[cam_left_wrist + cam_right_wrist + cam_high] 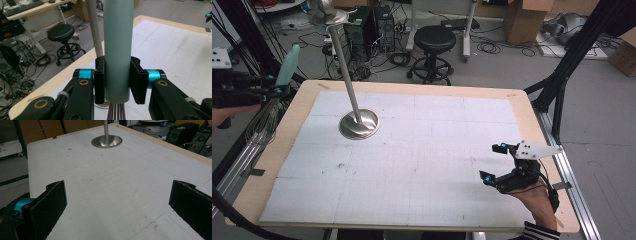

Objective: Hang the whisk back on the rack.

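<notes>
Table [287, 150]: light wood rim, white gridded mat [422, 155] over the top, faint smudges. Room: grey floor, one black stool [434, 50] beyond the far edge, cartons, cable tangles. One steel stand [358, 122], round base on the mat near the far left corner, pole leaning up. Left tongs [117, 80], off the left edge, clenched on one whisk [117, 45], its pale green handle upright, wires below. Right tongs [498, 162] released, near the right near corner.

Grey floor [512, 70], strewn with black cables [492, 47]. 1 black round stool [434, 37] beyond the table. 2 dark computer towers [369, 27] left of it. Cardboard boxes [524, 17] at rear right. Desk with keyboard [23, 7] in the left gripper view.
</notes>
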